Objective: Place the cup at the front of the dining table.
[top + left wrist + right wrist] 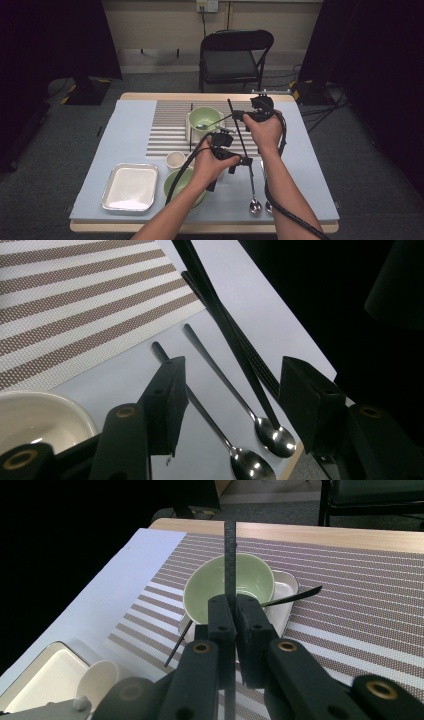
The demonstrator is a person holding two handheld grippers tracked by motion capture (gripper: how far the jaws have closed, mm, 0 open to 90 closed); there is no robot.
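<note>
Right tongs [234, 611] clamp 1 chopstick [230, 555]: thin, stiff, slippery; grip mid-shaft. Left tongs [230, 405] wide, empty.

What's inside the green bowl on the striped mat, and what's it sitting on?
A spoon rests in the green bowl, handle over the rim. The bowl sits on a white dish. The right tool, shut on a black chopstick, hides part of the bowl's inside.
</note>
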